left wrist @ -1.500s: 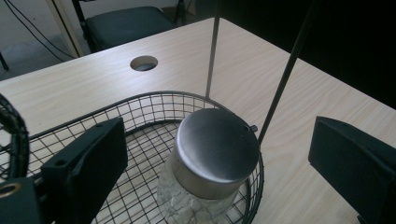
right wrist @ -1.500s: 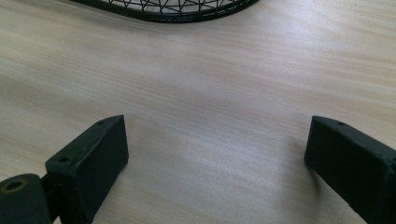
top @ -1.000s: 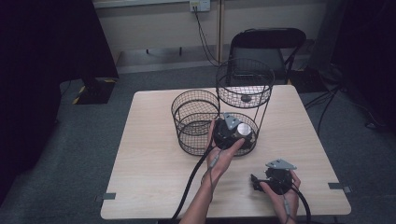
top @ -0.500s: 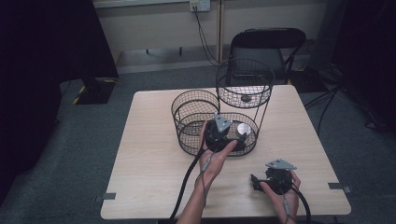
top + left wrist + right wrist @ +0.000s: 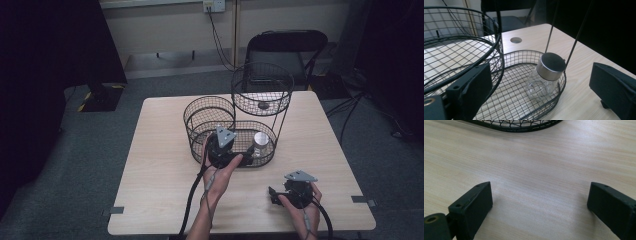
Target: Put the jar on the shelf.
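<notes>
two grippers are at work over a pale wooden counter (image 5: 160, 200). the left gripper (image 5: 223, 150) hovers at the near rim of the low oval tray (image 5: 270, 150) of a black wire rack (image 5: 235, 130), its fingers (image 5: 471, 87) spread wide with nothing between them. in the left gripper view one finger sits by the rim of the round middle basket (image 5: 461, 50) and the other hangs out past the tray's edge over bare wood.

a glass jar (image 5: 544, 77) with a dark lid ringed in silver stands in that tray, near its right end, tilted a little and resting close to the wire wall. in the high view the jar (image 5: 260, 142) sits just right of the left gripper, apart from it. two thin rods (image 5: 577, 37) rise beside the jar toward the raised top basket (image 5: 262, 87), which holds a small dark thing, too small to tell.

the right gripper (image 5: 295, 192) rests low on the counter near the front right, well apart from the rack. its fingers (image 5: 471, 207) are wide too, holding nothing, with only the rack's edge (image 5: 519, 126) ahead.

a black chair (image 5: 285, 47) stands behind the counter.
</notes>
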Available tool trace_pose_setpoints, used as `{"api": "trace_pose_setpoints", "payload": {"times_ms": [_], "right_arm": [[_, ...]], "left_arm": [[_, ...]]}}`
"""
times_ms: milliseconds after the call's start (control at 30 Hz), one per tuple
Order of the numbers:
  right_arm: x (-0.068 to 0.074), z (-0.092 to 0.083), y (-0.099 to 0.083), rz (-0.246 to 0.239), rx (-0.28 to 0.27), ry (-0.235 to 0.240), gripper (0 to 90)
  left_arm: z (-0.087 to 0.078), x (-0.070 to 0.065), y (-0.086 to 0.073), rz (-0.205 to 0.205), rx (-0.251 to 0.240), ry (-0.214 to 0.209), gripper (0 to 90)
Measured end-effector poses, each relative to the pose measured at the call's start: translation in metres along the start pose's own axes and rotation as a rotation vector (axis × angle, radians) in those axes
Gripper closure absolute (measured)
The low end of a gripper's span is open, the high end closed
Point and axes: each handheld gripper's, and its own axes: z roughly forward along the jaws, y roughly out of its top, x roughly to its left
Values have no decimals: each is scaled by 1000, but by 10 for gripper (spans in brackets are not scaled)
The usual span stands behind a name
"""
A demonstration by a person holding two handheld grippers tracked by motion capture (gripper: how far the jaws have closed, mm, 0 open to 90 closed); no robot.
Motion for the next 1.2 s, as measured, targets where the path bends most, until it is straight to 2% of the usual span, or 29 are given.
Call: {"api": "trace_pose_setpoints", "payload": {"times_ms": [433,600,667,833,1200], "right_arm": [[0,0,0,0,0,0,51],[0,0,0,0,0,0,51],[0,0,0,0,0,0,51],[0,0,0,0,0,0,50],[0,0,0,1,1,0,50]], "left_arm": [[-33,13,-9,-48,-60,34,40],[-43,20,-14,-82,-52,54,40],[-47,23,-17,-98,-39,53,40],[-53,28,-25,-133,-16,81,44],[-72,37,-40,-137,-5,128,46]]}}
